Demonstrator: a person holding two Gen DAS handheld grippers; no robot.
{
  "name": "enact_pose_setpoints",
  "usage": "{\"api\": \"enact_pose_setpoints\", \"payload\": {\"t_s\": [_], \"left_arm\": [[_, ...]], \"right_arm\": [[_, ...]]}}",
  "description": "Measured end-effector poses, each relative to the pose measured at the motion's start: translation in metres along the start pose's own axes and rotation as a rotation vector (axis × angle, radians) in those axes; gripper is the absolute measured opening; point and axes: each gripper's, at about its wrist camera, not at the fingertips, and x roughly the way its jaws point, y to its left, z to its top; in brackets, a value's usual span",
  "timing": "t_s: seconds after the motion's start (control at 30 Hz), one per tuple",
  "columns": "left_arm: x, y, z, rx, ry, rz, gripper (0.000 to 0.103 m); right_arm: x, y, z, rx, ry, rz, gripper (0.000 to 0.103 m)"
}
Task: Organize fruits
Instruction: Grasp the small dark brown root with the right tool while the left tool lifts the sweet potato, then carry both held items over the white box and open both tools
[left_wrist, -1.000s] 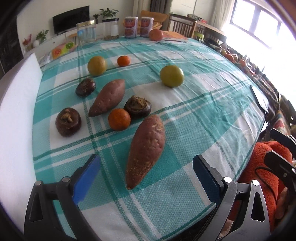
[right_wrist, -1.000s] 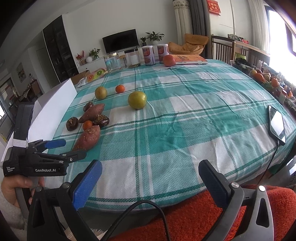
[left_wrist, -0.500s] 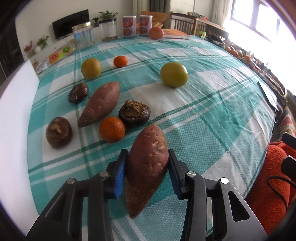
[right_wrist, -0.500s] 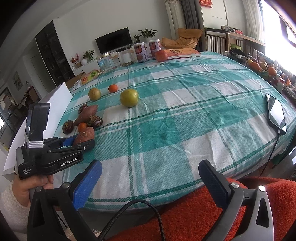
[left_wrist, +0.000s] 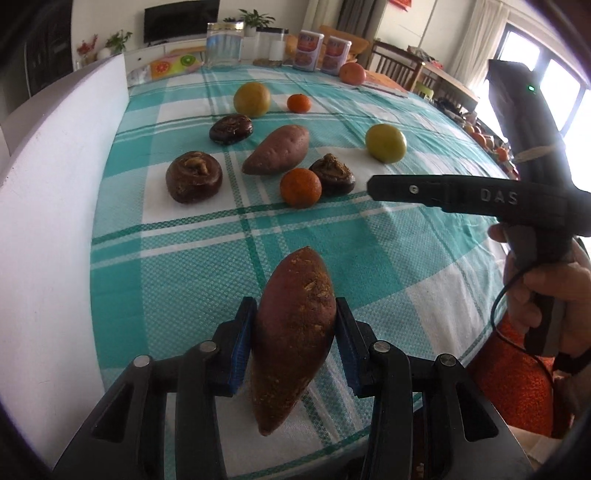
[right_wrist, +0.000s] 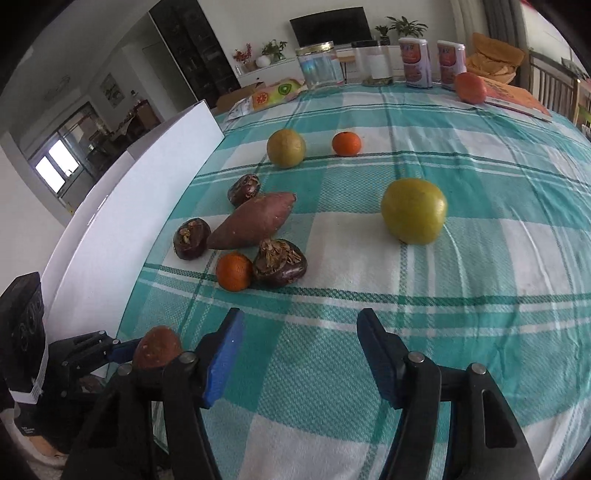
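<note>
My left gripper (left_wrist: 293, 338) is shut on a sweet potato (left_wrist: 291, 336) and holds it above the near edge of the checked tablecloth (left_wrist: 369, 258); it also shows in the right wrist view (right_wrist: 157, 347). My right gripper (right_wrist: 299, 350) is open and empty, over the cloth near a small orange (right_wrist: 233, 271) and a dark water chestnut (right_wrist: 279, 262). A second sweet potato (right_wrist: 251, 221), two more water chestnuts (right_wrist: 192, 238) (right_wrist: 243, 189), a green-yellow fruit (right_wrist: 413, 210), a yellowish fruit (right_wrist: 286, 147) and another small orange (right_wrist: 346, 143) lie beyond.
A white board (right_wrist: 122, 221) stands along the table's left edge. Jars (right_wrist: 319, 68) and cans (right_wrist: 417, 62), a red fruit (right_wrist: 470, 88) and a book (right_wrist: 517, 98) sit at the far end. An orange-red cushion (left_wrist: 517, 387) lies by the near right edge.
My left gripper closed on the sweet potato and lifted it back toward the near edge. My right gripper moved forward and left over the table, and its jaws narrowed.
</note>
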Motion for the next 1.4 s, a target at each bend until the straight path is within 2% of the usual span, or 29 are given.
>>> {"api": "enact_pose_setpoints", "payload": {"t_s": [0.2, 0.27, 0.3, 0.33, 0.5, 0.73, 0.83, 0.9, 1.0, 1.1, 1.17, 1.23, 1.4], "left_arm": [[0.000, 0.002, -0.002, 0.009, -0.010, -0.008, 0.043], [0.001, 0.002, -0.002, 0.010, -0.012, -0.006, 0.043], [0.002, 0.002, -0.001, 0.011, -0.013, -0.003, 0.043], [0.002, 0.002, -0.001, 0.010, -0.013, -0.002, 0.043], [0.000, 0.004, -0.002, -0.005, -0.012, -0.012, 0.043], [-0.029, 0.000, 0.011, -0.048, -0.072, -0.088, 0.043], [-0.062, 0.008, 0.025, -0.110, -0.119, -0.177, 0.043], [-0.093, 0.021, 0.033, -0.155, -0.179, -0.201, 0.043], [-0.140, 0.051, 0.037, -0.205, -0.285, -0.128, 0.043], [-0.171, 0.091, 0.032, -0.258, -0.342, 0.023, 0.043], [-0.177, 0.121, 0.024, -0.307, -0.340, 0.148, 0.043], [-0.178, 0.152, 0.012, -0.376, -0.325, 0.237, 0.043], [-0.169, 0.201, -0.021, -0.500, -0.272, 0.364, 0.043]], "right_arm": [[0.037, 0.006, 0.025, -0.075, 0.023, 0.039, 0.064], [0.042, 0.006, 0.030, -0.082, 0.037, 0.061, 0.061], [0.043, 0.005, 0.032, -0.082, 0.050, 0.066, 0.054], [0.045, 0.004, 0.034, -0.078, 0.075, 0.081, 0.043], [0.035, 0.006, 0.025, -0.087, 0.129, 0.076, 0.042], [-0.023, -0.014, 0.003, 0.099, 0.010, 0.139, 0.042], [-0.044, 0.005, 0.010, 0.091, -0.023, 0.185, 0.042], [-0.058, 0.032, 0.021, 0.061, -0.049, 0.243, 0.042], [-0.069, 0.087, 0.038, 0.012, -0.080, 0.363, 0.042], [-0.066, 0.150, 0.050, -0.060, -0.077, 0.477, 0.042], [-0.055, 0.192, 0.053, -0.119, -0.046, 0.529, 0.042], [-0.039, 0.230, 0.053, -0.183, -0.011, 0.547, 0.042], [0.002, 0.291, 0.040, -0.273, 0.069, 0.543, 0.042]]}}
